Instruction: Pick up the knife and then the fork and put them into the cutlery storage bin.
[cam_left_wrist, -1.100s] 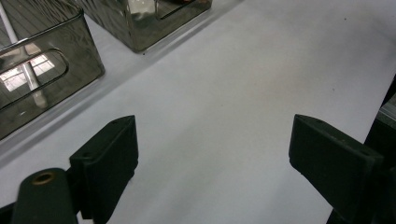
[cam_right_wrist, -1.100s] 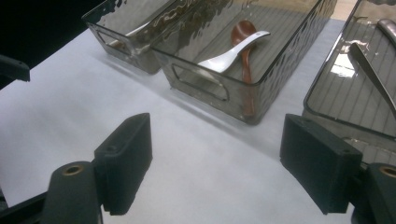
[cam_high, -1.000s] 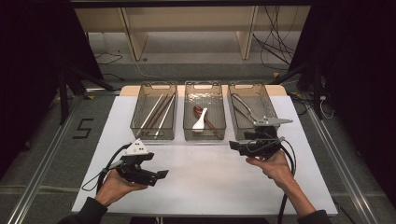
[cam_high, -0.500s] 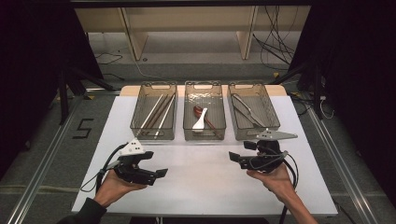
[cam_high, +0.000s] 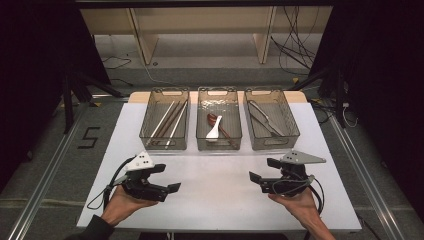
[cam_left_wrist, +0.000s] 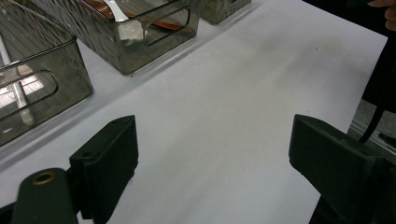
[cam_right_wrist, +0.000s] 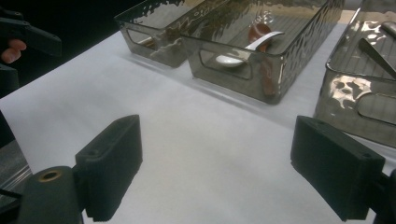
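Note:
Three smoky clear bins stand in a row at the back of the white table (cam_high: 225, 200). Chopsticks lie in the left bin (cam_high: 165, 120). The middle bin (cam_high: 218, 120) holds a white spoon (cam_high: 213, 128) and a brown spoon (cam_high: 223, 131). Metal utensils rest in the right bin (cam_high: 271, 120). My left gripper (cam_high: 167, 178) hovers open over the front left of the table, nothing between its jaws (cam_left_wrist: 215, 158). My right gripper (cam_high: 262, 170) is open over the front right, pointing left, also with nothing in it (cam_right_wrist: 217, 163). The white spoon (cam_right_wrist: 247, 49) lies ahead of it.
The bare white tabletop spreads between the two grippers and the bins. The table's edges drop to a grey floor with rails on both sides. A wooden shelf unit (cam_high: 200, 30) and cables sit behind the table.
My right gripper has drawn back from the front of the right bin toward the person. The left gripper has barely shifted.

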